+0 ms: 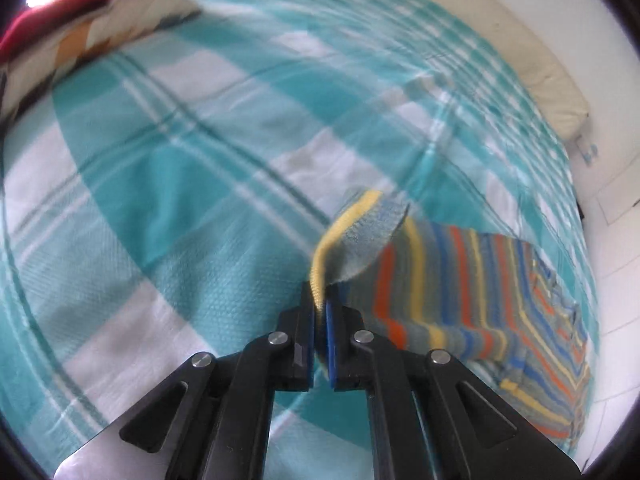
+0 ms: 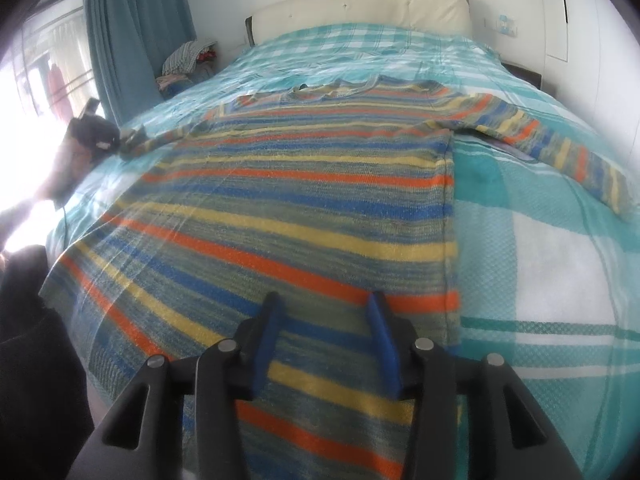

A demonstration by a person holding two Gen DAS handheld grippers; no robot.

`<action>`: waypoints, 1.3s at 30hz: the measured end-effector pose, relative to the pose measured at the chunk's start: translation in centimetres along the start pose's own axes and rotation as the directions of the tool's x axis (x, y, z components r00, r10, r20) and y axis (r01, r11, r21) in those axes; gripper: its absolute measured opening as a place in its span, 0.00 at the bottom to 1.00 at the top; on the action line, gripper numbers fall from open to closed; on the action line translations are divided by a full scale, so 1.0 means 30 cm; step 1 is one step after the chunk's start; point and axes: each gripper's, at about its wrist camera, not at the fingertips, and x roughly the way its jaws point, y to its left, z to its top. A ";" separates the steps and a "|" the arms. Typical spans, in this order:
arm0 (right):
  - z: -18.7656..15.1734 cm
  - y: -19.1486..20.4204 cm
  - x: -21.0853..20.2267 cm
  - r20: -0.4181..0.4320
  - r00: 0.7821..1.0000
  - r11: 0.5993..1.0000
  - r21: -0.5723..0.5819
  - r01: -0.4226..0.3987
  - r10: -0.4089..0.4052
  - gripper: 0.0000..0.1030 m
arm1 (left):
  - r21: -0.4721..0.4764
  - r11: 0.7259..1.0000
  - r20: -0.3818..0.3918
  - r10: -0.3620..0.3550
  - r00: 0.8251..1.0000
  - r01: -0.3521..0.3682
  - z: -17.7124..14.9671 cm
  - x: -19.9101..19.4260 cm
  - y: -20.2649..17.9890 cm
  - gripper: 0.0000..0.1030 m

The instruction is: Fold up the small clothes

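Note:
A striped knit sweater [image 2: 304, 200] in blue, orange, yellow and grey-green lies spread flat on the bed, neck toward the headboard. My right gripper [image 2: 326, 308] is open, hovering just above the sweater's lower hem area. Its right sleeve [image 2: 560, 144] stretches out to the right. My left gripper [image 1: 319, 300] is shut on the cuff of the left sleeve [image 1: 440, 288], lifting it off the bedspread. The left gripper also shows in the right wrist view [image 2: 96, 136] at the far left edge of the bed.
The bed has a teal and white checked bedspread [image 2: 540, 272] and a cream headboard [image 2: 360, 4]. A pile of clothes [image 2: 188, 60] sits left of the bed by a teal curtain [image 2: 132, 28]. Patterned and red fabrics [image 1: 80, 24] lie far left.

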 end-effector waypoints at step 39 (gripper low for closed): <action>0.109 -0.131 -0.177 0.111 0.991 0.993 0.108 0.057 -0.069 0.66 | 0.340 0.932 0.069 -0.160 0.985 0.127 -0.326 -0.361 -0.359 0.91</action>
